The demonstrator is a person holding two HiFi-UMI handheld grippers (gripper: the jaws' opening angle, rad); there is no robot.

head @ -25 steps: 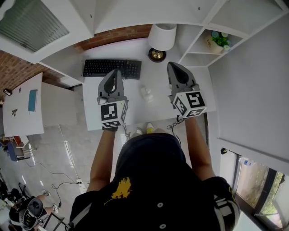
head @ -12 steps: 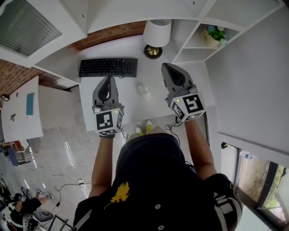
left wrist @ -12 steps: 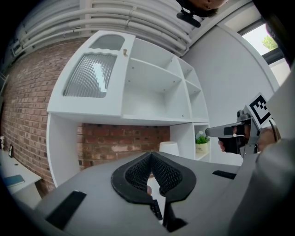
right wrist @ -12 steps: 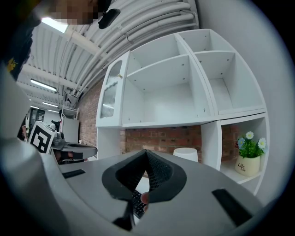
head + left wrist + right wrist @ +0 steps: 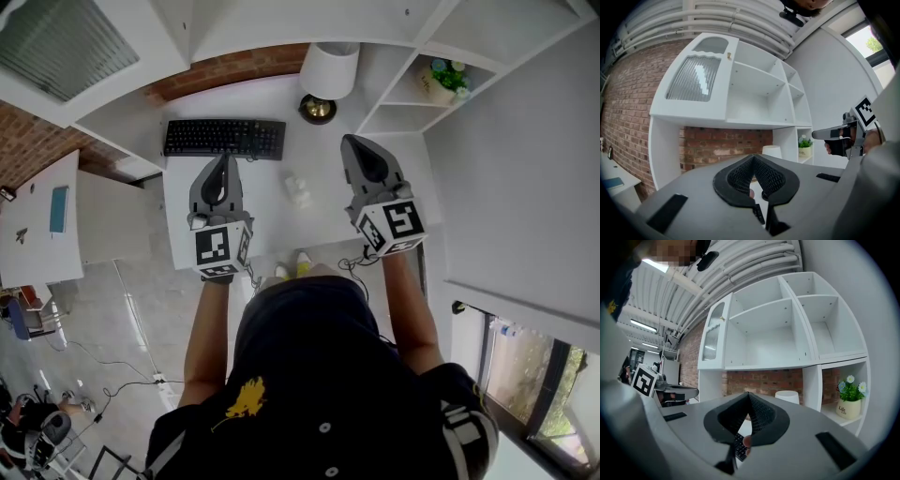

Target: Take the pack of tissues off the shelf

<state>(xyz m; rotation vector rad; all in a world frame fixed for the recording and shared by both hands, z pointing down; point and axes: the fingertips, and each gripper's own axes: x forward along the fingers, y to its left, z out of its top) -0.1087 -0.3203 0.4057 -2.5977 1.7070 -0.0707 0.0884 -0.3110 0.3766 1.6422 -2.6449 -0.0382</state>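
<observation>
Risk, in our judgement: left gripper (image 5: 224, 161) and right gripper (image 5: 351, 142) are both pressed shut and empty, so an approach as-is would shove the small white pack (image 5: 298, 190) (prob. the tissues) toward the lamp (image 5: 329, 70), not grip it. The pack lies on the desk (image 5: 272, 225) btwn the grippers, not in a shelf compartment. Both arms are outstretched, with the grippers level, side by side and well apart.

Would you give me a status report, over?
Left hand-held gripper, right hand-held gripper: shut, empty. Small white pack, likely tissues, on desk between them, untouched. Path clear.
</observation>
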